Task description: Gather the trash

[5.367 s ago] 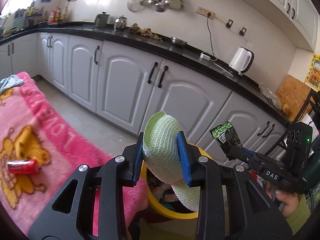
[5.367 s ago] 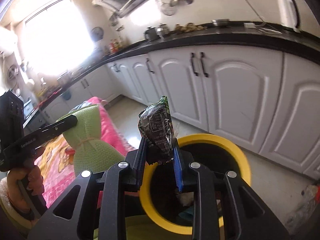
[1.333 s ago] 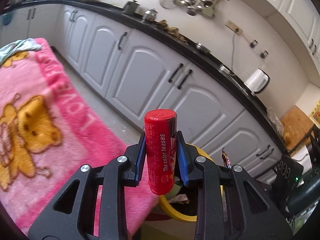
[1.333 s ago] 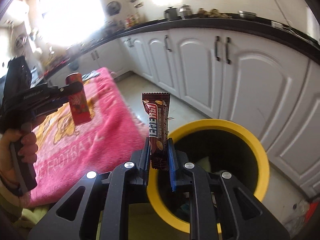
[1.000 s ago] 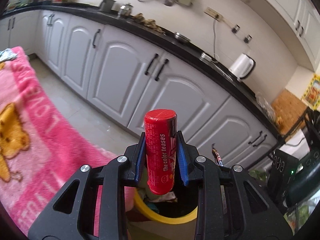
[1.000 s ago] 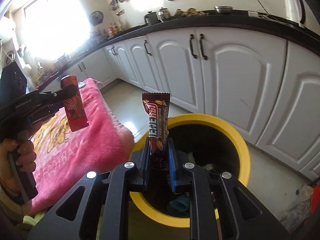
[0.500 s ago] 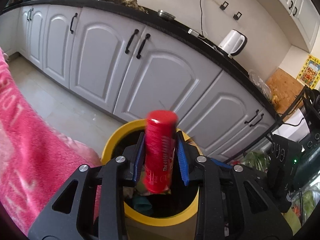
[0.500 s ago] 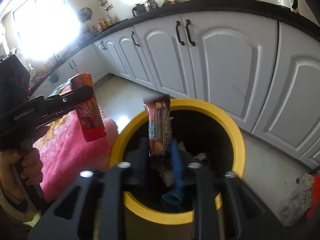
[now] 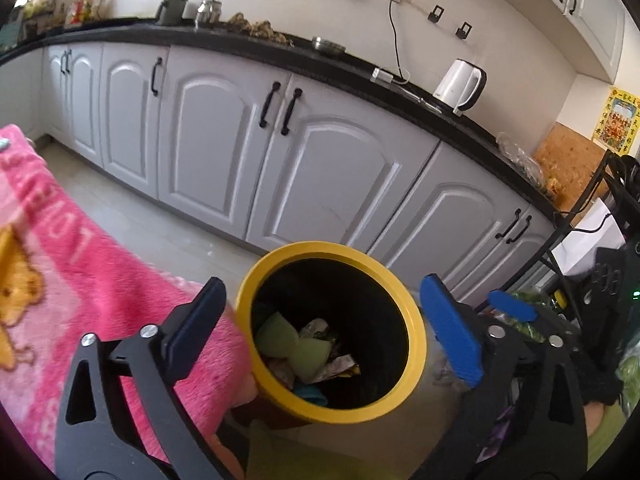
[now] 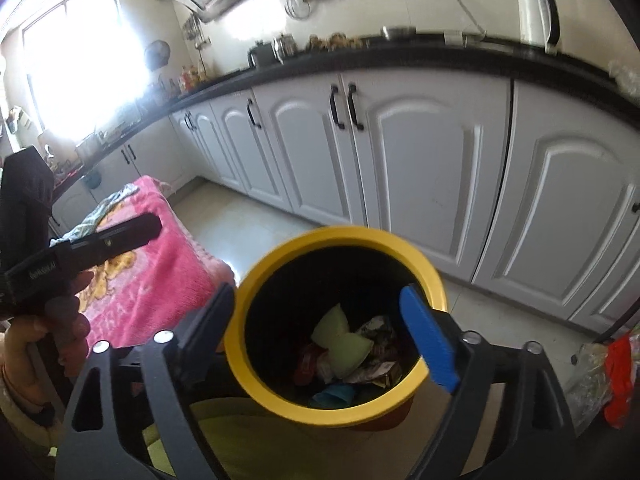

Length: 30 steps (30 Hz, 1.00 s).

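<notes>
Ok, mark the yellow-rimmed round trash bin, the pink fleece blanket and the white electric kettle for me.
yellow-rimmed round trash bin (image 9: 416, 332), left wrist view, right side of rim.
pink fleece blanket (image 9: 96, 264), left wrist view, bare pink area.
white electric kettle (image 10: 532, 14), right wrist view, middle of body.

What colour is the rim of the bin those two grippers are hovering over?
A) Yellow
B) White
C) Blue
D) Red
A: the bin has a bright yellow rim around a black inside, seen in both wrist views, with crumpled wrappers and pale green pieces lying at the bottom.
</notes>
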### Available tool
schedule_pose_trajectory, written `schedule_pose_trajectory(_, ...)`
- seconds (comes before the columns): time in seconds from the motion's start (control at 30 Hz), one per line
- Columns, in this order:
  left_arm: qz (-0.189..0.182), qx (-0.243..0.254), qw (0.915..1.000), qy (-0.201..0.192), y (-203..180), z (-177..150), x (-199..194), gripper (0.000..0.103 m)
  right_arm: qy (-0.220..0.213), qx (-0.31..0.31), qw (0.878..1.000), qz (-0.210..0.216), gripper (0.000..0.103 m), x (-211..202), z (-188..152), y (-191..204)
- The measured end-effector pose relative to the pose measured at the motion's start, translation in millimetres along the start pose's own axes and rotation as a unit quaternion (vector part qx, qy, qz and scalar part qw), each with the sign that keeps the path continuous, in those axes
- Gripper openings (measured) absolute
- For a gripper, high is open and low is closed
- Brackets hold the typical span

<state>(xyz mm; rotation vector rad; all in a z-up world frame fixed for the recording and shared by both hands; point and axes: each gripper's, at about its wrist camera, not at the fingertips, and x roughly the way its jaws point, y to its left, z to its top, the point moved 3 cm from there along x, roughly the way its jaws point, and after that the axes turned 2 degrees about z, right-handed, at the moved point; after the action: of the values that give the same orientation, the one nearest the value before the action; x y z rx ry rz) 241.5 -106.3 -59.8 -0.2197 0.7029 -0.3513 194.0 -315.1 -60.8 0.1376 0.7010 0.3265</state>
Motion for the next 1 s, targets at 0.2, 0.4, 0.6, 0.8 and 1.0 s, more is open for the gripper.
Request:
schedule_pose_trajectory(0.2,0.037,0.002,0.999,-0.024,5,-6,-42,0.092,-0.047,-0.005,0.999,-0.008,0.097,-37,1,28)
schedule_pose_trajectory(0.4,0.071,0.005,0.9961,-0.051,12,-23,-82,0.092,-0.065,-0.018,0.998,-0.009,0.097,-56,-15,61)
schedule_pose_trajectory(0.6,0.095,0.004,0.9926,-0.075,16,-46,-112,0.092,-0.1,-0.033,0.994,-0.039,0.097,-71,-36,80)
schedule_pose_trajectory(0.8,0.118,0.023,0.9857,-0.118,12,-65,-142,0.092,-0.128,-0.058,0.988,-0.062,0.097,-87,-56,101)
schedule_pose_trajectory(1.0,0.122,0.022,0.9804,-0.153,11,-78,-163,0.092,-0.161,-0.074,0.981,-0.08,0.097,-104,-68,112)
